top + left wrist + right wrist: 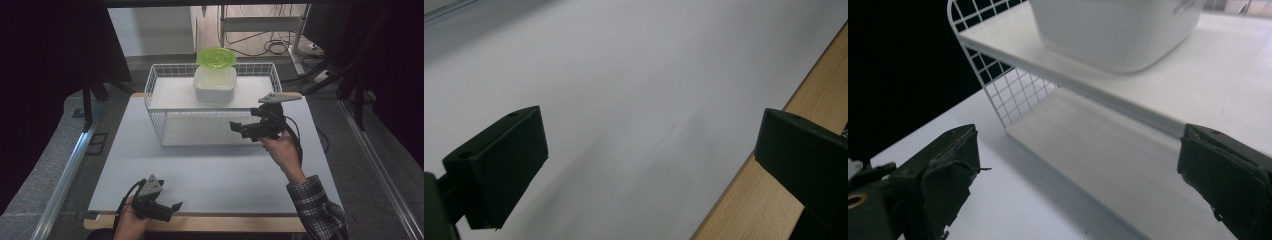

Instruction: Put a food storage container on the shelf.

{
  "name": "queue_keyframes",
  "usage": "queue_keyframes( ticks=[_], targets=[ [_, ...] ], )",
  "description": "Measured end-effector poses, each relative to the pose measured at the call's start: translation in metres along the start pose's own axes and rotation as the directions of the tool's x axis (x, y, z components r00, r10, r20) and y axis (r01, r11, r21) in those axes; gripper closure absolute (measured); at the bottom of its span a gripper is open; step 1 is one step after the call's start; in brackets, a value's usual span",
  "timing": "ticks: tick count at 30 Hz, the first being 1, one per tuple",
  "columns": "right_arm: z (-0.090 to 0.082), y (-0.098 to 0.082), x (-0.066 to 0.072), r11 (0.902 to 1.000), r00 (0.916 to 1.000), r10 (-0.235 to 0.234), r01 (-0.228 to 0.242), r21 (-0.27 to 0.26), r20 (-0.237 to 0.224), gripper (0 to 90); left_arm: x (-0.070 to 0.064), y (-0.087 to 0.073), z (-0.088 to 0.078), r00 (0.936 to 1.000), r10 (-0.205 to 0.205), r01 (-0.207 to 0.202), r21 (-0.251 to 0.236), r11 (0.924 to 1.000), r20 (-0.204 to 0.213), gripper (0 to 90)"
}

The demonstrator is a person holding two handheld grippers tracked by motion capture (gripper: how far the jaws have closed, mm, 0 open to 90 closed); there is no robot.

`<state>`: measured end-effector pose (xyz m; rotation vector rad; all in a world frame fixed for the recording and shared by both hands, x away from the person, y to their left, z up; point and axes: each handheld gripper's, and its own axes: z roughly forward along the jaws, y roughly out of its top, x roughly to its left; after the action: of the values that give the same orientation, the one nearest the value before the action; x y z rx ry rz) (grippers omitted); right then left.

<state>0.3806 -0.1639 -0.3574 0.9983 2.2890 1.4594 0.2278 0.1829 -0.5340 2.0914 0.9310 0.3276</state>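
A white plastic container (215,85) stands upright on the top shelf of a white wire rack (160,112), just beyond and above the right gripper (240,127), whose jaws gape empty before it. A translucent green bowl (216,57) sits atop the container.

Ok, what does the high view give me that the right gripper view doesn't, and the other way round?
The high view alone takes in the green bowl resting on the white container, the whole wire shelf rack, the left gripper held open low at the table's near edge, and both hands. The right gripper view alone looks in close under the upper shelf to the lower shelf board, between the right gripper's wide-open fingers. Both show the white container, the rack's mesh side, the white table surface and the right gripper before the rack.
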Motion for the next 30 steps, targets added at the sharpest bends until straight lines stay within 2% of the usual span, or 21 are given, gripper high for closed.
queue_keyframes(
  ticks=[9, 11, 16, 20, 26, 30],
  targets=[
    [-0.002, -0.027, 0.003, 0.9998, 0.9999, -0.010, 0.010, 0.018, -0.010, 2.7, 0.000, 0.000, 0.000, 1.0000, 0.002, -0.002, 0.004, 1.0000, 0.001, 0.4],
    [-0.002, -0.034, 0.003, 0.9996, 1.0000, -0.002, 0.002, 0.028, -0.002, 2.6, 0.000, 0.000, 0.000, 1.0000, 0.002, -0.002, 0.004, 1.0000, 0.001, 0.4],
    [-0.003, -0.051, 0.001, 0.9991, 0.9993, -0.020, 0.019, 0.037, 0.033, 1.5, 0.000, 0.000, 0.000, 1.0000, 0.001, -0.001, 0.003, 1.0000, 0.002, 0.4],
    [-0.005, -0.068, 0.000, 0.9987, 0.9989, -0.026, 0.024, 0.044, 0.039, 0.6, 0.000, 0.000, 0.000, 1.0000, 0.000, 0.000, -0.003, 1.0000, 0.005, 0.4],
    [-0.003, -0.093, 0.000, 0.9966, 0.9997, -0.007, 0.005, 0.083, 0.023, 0.0, 0.001, 0.000, -0.001, 0.9998, -0.012, 0.012, -0.009, 0.9999, 0.013, 0.6],
    [-0.005, -0.108, 0.002, 0.9949, 0.9994, -0.012, 0.009, 0.100, 0.031, 0.0, 0.001, 0.000, -0.002, 0.9997, -0.018, 0.018, -0.012, 0.9998, 0.017, 0.8]
  ],
)
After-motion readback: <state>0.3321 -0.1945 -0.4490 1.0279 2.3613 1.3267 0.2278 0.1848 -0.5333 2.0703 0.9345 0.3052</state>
